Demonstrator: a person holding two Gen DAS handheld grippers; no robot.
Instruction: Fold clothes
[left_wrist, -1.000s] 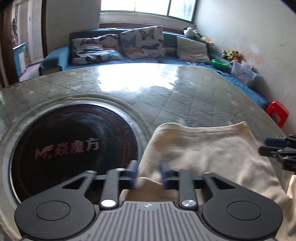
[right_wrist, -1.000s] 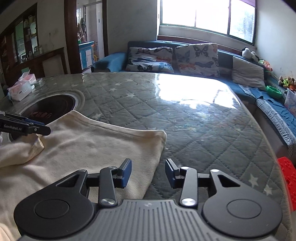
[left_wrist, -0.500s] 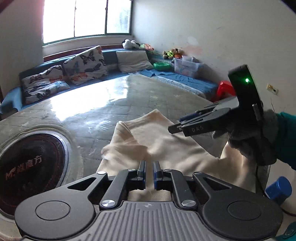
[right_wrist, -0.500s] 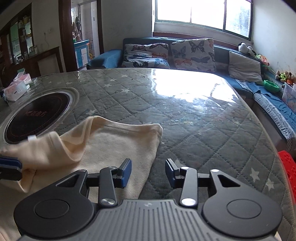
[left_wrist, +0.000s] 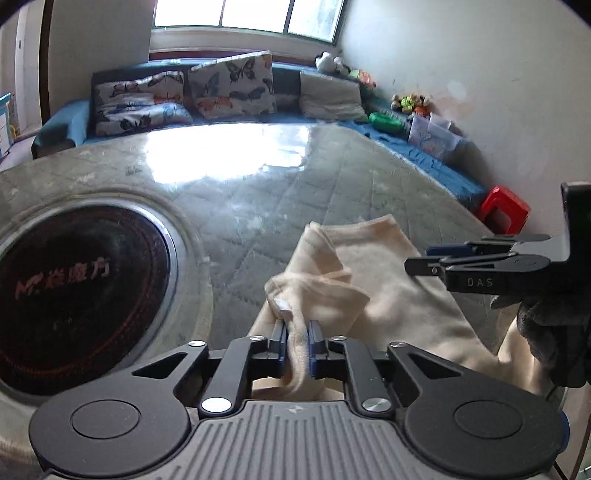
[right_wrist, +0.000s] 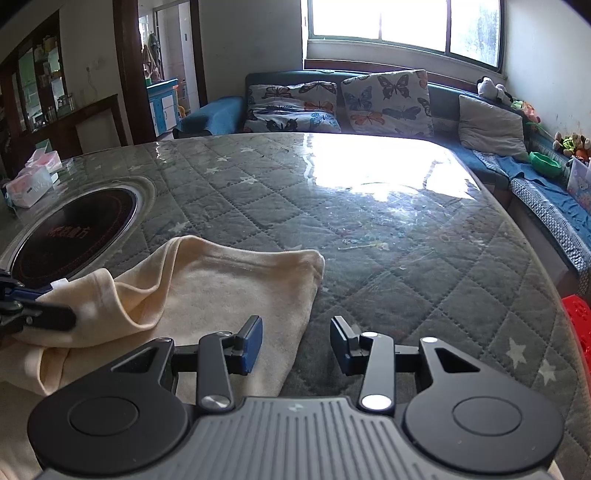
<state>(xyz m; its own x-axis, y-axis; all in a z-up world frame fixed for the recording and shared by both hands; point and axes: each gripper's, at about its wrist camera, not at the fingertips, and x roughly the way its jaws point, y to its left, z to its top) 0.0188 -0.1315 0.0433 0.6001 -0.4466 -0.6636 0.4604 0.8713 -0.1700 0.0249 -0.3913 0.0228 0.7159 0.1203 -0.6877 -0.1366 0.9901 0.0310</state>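
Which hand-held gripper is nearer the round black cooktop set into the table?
Left. The left hand-held gripper, shut on the cream garment, sits just beside the cooktop. The right hand-held gripper hangs open over the garment's far edge.

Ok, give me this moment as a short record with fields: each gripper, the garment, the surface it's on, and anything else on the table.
left gripper: shut on a bunched fold of the cream garment, lifted off the table
right gripper: open, holding nothing, above the garment's right edge
garment state: partly folded, far part lying flat
surface: quilted grey table cover with stars
inset: round black cooktop to the garment's left
far left edge: tissue box
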